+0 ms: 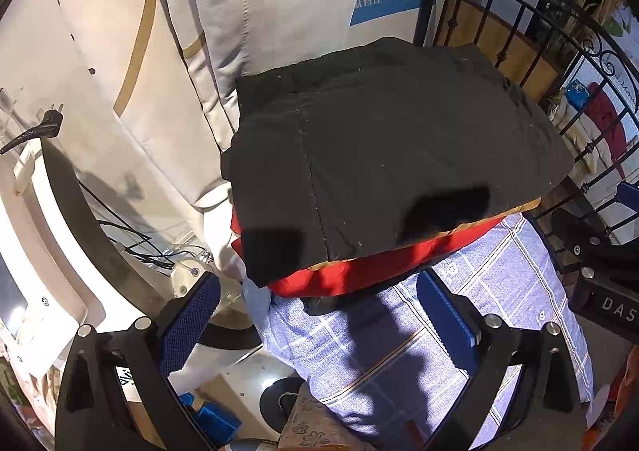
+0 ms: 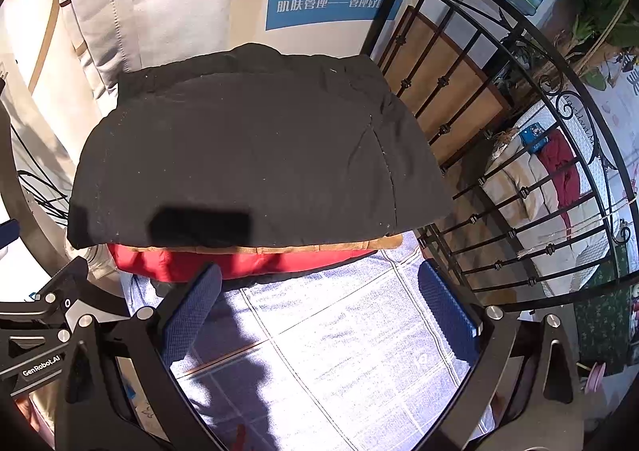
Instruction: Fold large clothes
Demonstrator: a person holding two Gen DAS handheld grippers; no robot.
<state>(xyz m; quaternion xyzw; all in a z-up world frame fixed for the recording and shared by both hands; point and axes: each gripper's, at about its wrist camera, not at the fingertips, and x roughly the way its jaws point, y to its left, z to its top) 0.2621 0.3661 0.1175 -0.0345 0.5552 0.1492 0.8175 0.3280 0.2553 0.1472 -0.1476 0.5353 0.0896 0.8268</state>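
Up front in the left wrist view, the left gripper (image 1: pixel 319 303) hangs with fingers apart, empty, above a blue checked cloth (image 1: pixel 499 291); a folded black garment (image 1: pixel 391 155) lies on a red one (image 1: pixel 359 271).

Likewise in the right wrist view, the right gripper (image 2: pixel 319 303) is spread wide, gripping nothing, near the black garment (image 2: pixel 255 147) beside an iron railing (image 2: pixel 499 171).

A black garment (image 1: pixel 391 155) lies folded into a thick, roughly rectangular pad, its top flat with a stitched seam running from 12 toward 6 o'clock and pale lint specks. It rests on a folded red garment (image 1: pixel 359 271), whose edge shows along the 6 o'clock side with a tan strip (image 2: pixel 319 245) between them. Both sit on blue checked cloth (image 2: pixel 339 331).
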